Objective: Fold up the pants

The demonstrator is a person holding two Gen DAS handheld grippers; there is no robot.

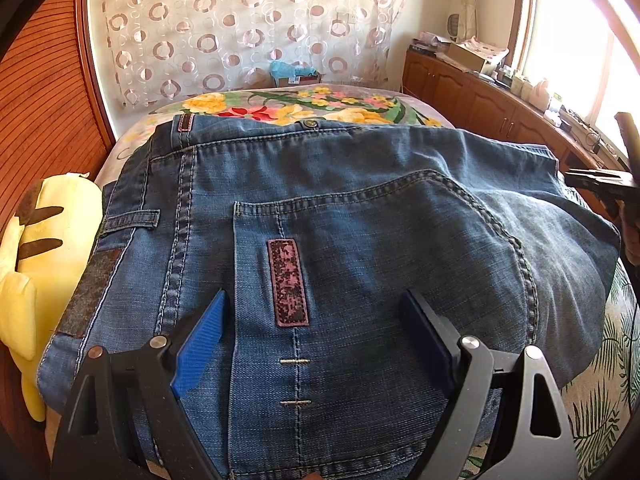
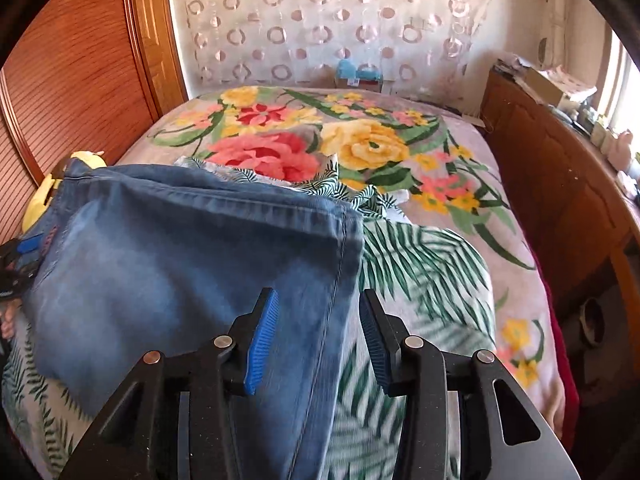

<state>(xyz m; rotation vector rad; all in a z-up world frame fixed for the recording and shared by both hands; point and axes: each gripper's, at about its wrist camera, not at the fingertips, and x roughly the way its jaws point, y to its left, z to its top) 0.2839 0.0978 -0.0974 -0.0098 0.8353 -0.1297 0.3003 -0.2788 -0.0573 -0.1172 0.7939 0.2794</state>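
Blue jeans (image 1: 340,216) lie folded on the bed, waistband end toward the left, back pocket with a dark red patch (image 1: 288,282) facing up. My left gripper (image 1: 314,306) is open just above the pocket, its blue pads spread either side of the patch, holding nothing. In the right wrist view the folded leg part of the jeans (image 2: 180,248) fills the left half. My right gripper (image 2: 318,308) is open over the jeans' right seam edge and holds nothing. The right gripper shows at the left wrist view's right edge (image 1: 604,188).
A palm-leaf print cloth (image 2: 420,264) lies under the jeans on a floral blanket (image 2: 360,140). A yellow plush toy (image 1: 36,264) sits left of the jeans. A wooden headboard (image 1: 40,100) is to the left and a wooden cabinet (image 2: 560,184) to the right.
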